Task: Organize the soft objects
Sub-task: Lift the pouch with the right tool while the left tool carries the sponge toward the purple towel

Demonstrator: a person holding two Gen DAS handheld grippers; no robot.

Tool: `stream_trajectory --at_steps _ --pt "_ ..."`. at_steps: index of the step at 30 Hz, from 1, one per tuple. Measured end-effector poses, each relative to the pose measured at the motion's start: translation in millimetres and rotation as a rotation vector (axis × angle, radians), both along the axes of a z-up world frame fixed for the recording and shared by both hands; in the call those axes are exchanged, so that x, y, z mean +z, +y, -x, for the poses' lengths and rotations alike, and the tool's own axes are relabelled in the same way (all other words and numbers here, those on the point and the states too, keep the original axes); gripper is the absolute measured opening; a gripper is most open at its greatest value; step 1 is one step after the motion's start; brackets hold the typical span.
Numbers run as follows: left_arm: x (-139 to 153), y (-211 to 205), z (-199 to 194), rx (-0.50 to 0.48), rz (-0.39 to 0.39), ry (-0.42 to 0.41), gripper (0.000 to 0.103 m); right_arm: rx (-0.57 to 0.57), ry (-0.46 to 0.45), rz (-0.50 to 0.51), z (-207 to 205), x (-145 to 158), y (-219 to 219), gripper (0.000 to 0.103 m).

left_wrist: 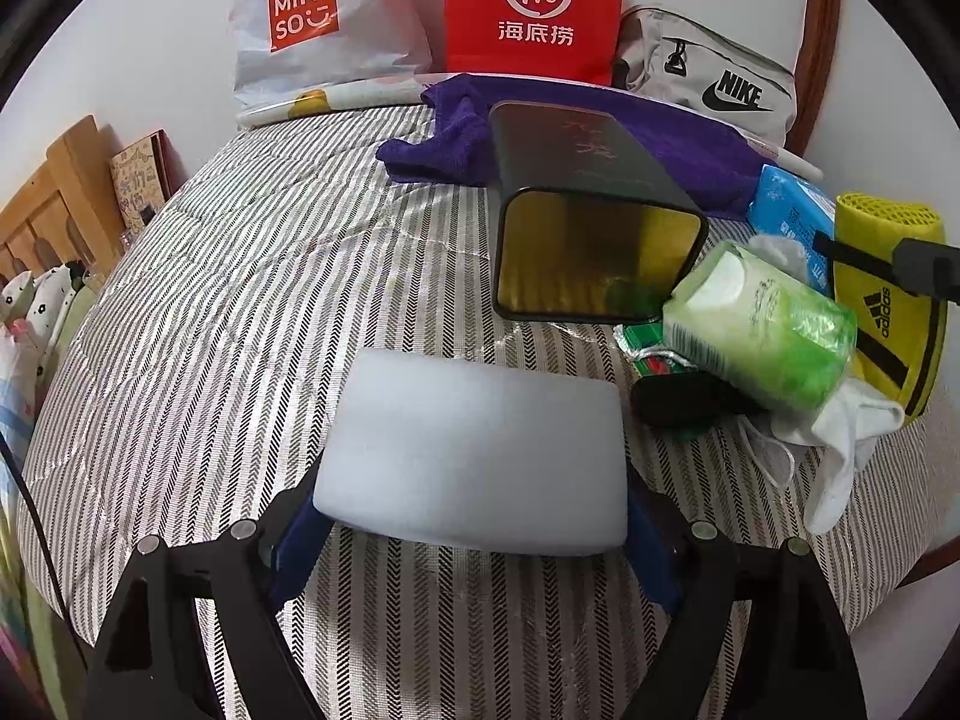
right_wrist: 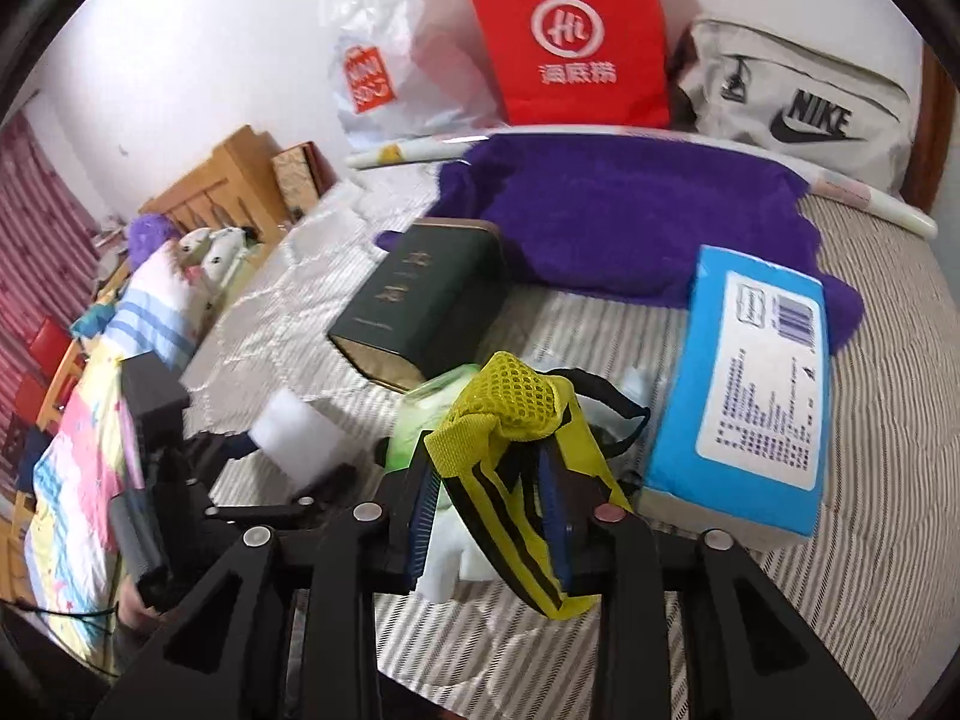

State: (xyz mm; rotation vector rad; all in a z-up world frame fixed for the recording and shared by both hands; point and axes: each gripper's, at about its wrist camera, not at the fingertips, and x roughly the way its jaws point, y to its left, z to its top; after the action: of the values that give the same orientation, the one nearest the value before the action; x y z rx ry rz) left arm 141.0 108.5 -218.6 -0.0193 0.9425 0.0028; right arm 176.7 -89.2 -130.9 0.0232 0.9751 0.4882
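A white rectangular foam block (left_wrist: 474, 456), soft and matt, is being held across its width by the left gripper (left_wrist: 474, 516); its blue-padded fingers (left_wrist: 300, 546) are being kept wide apart and pressed on the block's two ends, above the striped herringbone-weave bed cover (left_wrist: 240, 300).

A yellow fabric pouch with black stripes and a mesh top (right_wrist: 522, 456) is being pinched by the right gripper (right_wrist: 492, 516), whose fingers (right_wrist: 423, 516) are being kept fairly close together on the cloth. In the left wrist view "adidas" is being shown on the pouch in black.

A dark green rectangular tin with a gold-lined open mouth (left_wrist: 594, 228) is lying on its side on the bed, gold characters on its face too faint to be read.

A green-wrapped tissue pack (left_wrist: 762, 324) is lying just beside the tin's mouth, its small print unreadable. A blue plastic-wrapped tissue pack with a white label and barcode (right_wrist: 750, 384) is lying near the pouch.

A purple fluffy towel (right_wrist: 630, 222) is spread behind the tin.

At the wall are being propped: a white plastic bag printed "MINISO" (left_wrist: 306, 18), a red paper bag marked "Hi" above Chinese characters (left_wrist: 534, 6), and a grey fabric bag marked "NIKE" (left_wrist: 714, 84).
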Motion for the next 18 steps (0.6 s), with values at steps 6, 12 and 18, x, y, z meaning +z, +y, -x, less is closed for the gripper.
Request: stream_trajectory --at_steps 6,12,18 --pt "-1 -2 0 0.005 -0.012 0.002 0.083 -0.082 -0.114 0.204 6 4 3 0.027" --pt "-1 -3 -1 0.008 -0.013 0.003 0.084 -0.092 -0.082 0.232 -3 -16 0 0.027" --pt "-1 -4 -2 0.012 -0.017 0.008 0.085 -0.107 -0.126 0.301 -12 -28 11 0.027"
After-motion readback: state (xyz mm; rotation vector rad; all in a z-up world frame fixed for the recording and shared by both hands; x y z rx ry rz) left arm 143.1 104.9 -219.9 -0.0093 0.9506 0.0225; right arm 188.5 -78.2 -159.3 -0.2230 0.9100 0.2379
